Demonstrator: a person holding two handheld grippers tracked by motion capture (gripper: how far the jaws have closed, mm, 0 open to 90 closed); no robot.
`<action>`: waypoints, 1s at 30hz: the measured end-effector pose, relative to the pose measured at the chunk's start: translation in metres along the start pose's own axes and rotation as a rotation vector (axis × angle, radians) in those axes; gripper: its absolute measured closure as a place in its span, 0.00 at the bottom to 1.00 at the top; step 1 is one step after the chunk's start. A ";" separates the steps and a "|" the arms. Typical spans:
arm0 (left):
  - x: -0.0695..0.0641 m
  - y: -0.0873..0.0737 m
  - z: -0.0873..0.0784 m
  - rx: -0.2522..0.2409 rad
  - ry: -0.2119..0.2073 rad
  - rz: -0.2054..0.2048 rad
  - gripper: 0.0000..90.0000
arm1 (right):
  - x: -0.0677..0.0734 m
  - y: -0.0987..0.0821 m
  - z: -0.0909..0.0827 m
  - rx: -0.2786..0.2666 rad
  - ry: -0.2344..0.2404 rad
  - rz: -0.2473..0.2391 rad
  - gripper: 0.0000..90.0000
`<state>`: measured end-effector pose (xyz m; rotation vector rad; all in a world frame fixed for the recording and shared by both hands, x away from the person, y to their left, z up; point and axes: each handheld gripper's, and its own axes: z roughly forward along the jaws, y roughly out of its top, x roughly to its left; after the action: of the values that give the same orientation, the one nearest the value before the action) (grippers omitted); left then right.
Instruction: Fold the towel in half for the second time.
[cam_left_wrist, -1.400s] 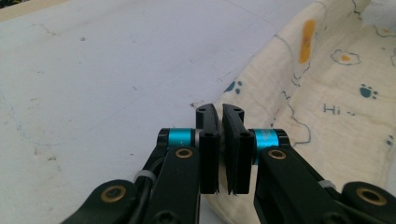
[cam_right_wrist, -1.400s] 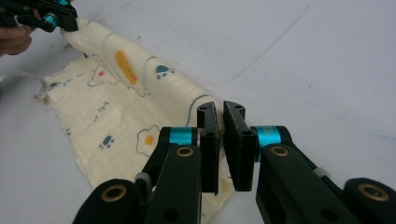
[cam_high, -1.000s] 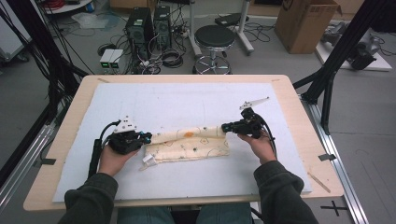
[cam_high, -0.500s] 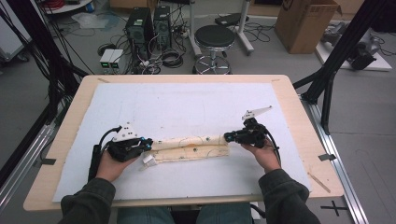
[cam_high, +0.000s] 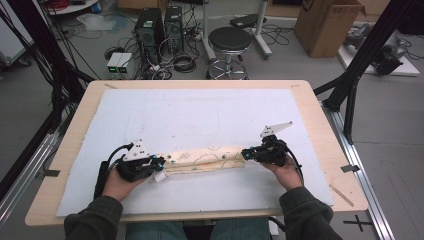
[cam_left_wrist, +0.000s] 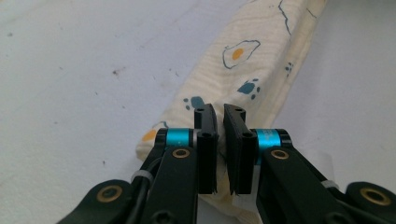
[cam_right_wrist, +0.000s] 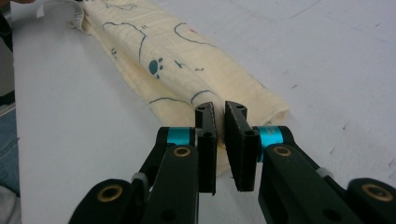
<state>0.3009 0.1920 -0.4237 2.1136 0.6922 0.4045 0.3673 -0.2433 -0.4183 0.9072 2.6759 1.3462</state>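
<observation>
Cream cloth (cam_high: 205, 159), printed with fried eggs and blue paw marks, lies folded into a long narrow band across the near part of the table (cam_high: 85, 107), on the white mat (cam_high: 200, 115) that covers most of the tabletop. The band runs left to right between the two hands, slightly higher at its right end. Left claw (cam_high: 159, 163) sits at the cloth's left end, held in the person's left hand (cam_high: 120, 181), grey three-cornered plate on top, black cable looping off to the left. In the left gripper view the left claw (cam_left_wrist: 219, 135) has its jaws drawn narrow, just a thin slit between the pads, with the cloth's (cam_left_wrist: 243, 70) corner edge pinched in that slit and the rest of the band stretching away up and to the right. Small white tag hangs at that end (cam_high: 160, 175). Right claw (cam_high: 246, 153) is at the cloth's right end, gripped by the right hand (cam_high: 287, 172), its plate pointing up and right. In the right gripper view the right claw (cam_right_wrist: 220, 135) is equally narrow, jaws nearly together and clamped on the folded end of the cloth (cam_right_wrist: 177, 60), which runs off toward the upper left over the mat. Both claws lie low, close to the mat. Dark sleeves come in from the bottom edge. Behind the table: black stool (cam_high: 230, 42), computer towers (cam_high: 160, 27), cardboard box (cam_high: 327, 22), cables on the floor.
</observation>
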 end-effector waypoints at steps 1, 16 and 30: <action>0.000 -0.002 0.001 0.005 -0.004 -0.003 0.92 | 0.001 -0.001 0.000 -0.001 0.002 -0.002 0.91; -0.001 -0.002 -0.024 -0.082 -0.103 -0.069 0.60 | 0.014 -0.011 -0.010 -0.010 0.020 -0.030 0.61; -0.004 0.018 0.011 0.017 -0.022 -0.043 0.87 | 0.010 0.018 0.013 -0.004 0.015 0.011 0.86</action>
<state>0.3094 0.1744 -0.4160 2.1125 0.7294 0.3524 0.3711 -0.2209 -0.4110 0.9163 2.6819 1.3660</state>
